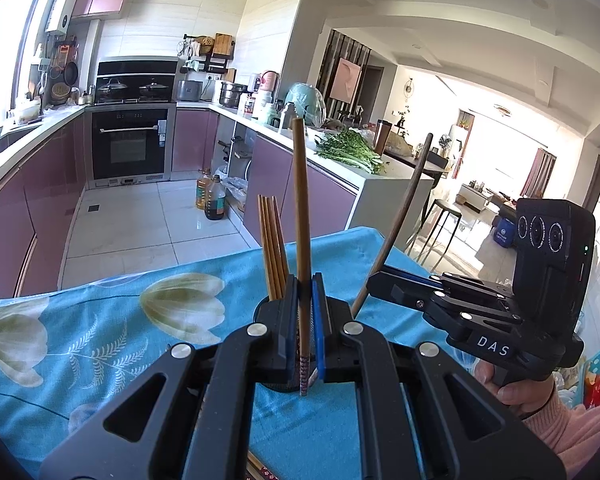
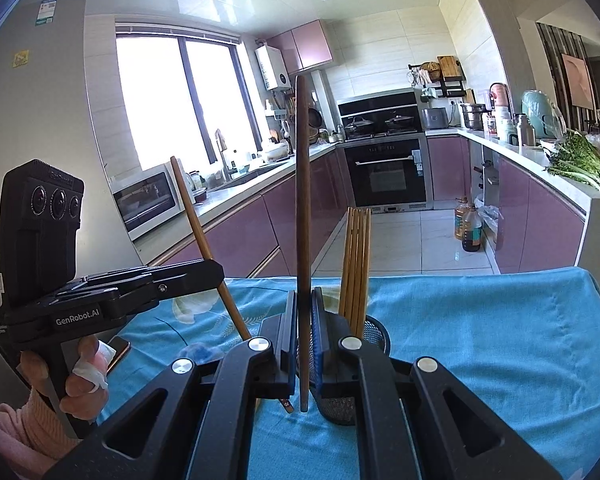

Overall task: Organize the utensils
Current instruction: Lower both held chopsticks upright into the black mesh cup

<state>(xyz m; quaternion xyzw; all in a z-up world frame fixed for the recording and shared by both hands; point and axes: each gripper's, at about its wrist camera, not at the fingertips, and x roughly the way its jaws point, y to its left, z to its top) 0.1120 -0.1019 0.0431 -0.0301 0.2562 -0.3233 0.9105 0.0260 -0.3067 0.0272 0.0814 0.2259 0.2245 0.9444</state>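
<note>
Chopsticks stood upright in both tongs: the left tongs (image 1: 305, 312) pinched a light chopstick (image 1: 301, 216), the right tongs (image 2: 303, 320) a dark one (image 2: 302, 208). The mesh holder (image 2: 374, 338), already holding several chopsticks (image 2: 355, 264), sat directly below the left's and just right of the right's.

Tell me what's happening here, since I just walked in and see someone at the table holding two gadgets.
A person is sorting chopsticks into a black mesh holder on the blue floral tablecloth. The left gripper is shut on a light brown chopstick, held upright. The right gripper is shut on a dark brown chopstick, also upright. Both hover right by the holder, where a bundle of chopsticks already stands; neither held one is in yet.
</note>
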